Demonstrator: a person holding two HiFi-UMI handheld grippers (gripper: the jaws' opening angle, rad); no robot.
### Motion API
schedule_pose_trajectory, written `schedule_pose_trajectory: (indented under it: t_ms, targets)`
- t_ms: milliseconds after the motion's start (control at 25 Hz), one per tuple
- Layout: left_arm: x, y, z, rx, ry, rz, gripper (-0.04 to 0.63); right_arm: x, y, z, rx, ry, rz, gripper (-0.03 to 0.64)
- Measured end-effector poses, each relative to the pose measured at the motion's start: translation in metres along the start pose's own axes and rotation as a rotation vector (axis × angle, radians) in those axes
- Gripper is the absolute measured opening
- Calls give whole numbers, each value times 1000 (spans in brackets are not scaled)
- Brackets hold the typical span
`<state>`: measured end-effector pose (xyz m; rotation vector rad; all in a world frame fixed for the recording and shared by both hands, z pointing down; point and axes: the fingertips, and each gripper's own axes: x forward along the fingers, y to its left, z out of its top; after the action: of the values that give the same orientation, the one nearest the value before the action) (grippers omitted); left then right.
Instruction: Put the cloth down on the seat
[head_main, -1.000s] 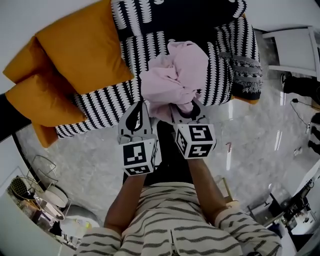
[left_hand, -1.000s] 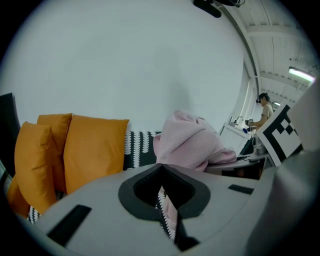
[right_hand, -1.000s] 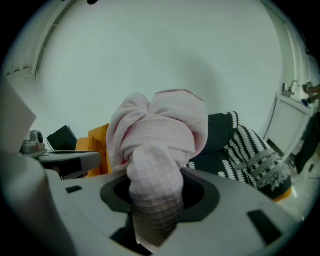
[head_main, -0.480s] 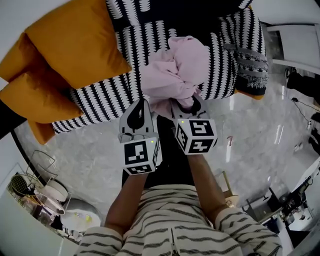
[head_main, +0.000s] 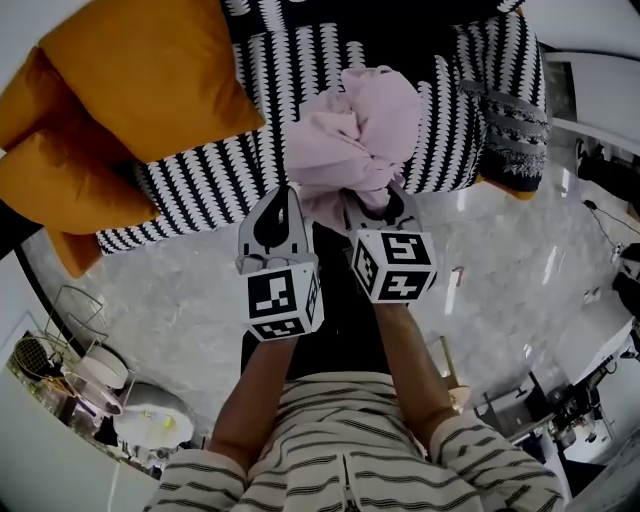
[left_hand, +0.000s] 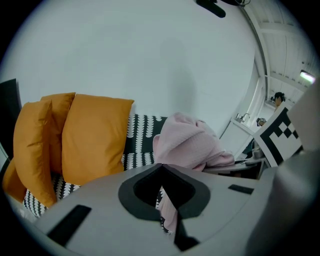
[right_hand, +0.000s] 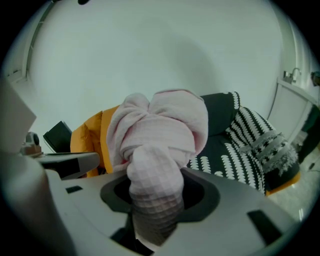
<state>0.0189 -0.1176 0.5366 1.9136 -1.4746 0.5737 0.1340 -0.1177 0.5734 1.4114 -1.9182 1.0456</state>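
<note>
A crumpled pink cloth hangs bunched over the front edge of the black-and-white patterned seat. Both grippers hold its near end. My left gripper is shut, with a thin fold of the cloth pinched between its jaws. My right gripper is shut on a thick roll of the cloth, which fills the gap between its jaws. In the right gripper view the seat lies behind the bundle. The cloth's underside is hidden.
Two orange cushions lean on the sofa's left end. A patterned fringed cushion lies at its right end. Marble floor surrounds the sofa. A wire rack with dishes stands at lower left, white furniture at upper right.
Both grippers and the cloth have shifted slightly forward toward the sofa. The hold on the cloth is unchanged.
</note>
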Motion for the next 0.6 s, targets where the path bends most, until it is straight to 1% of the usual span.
schedule_pose_trajectory:
  t_ms: [200,480,600]
  targets:
    - [4,1,-11,-12,23,2,3,8,-1,-10,4,14,0,198]
    - [18,-11,-24,-18,55,2,3,16,-17,-20,19,45,-4,200]
    - [25,-9,-31,-19,67,0,3,26,-21,-26,27,59,-5,201]
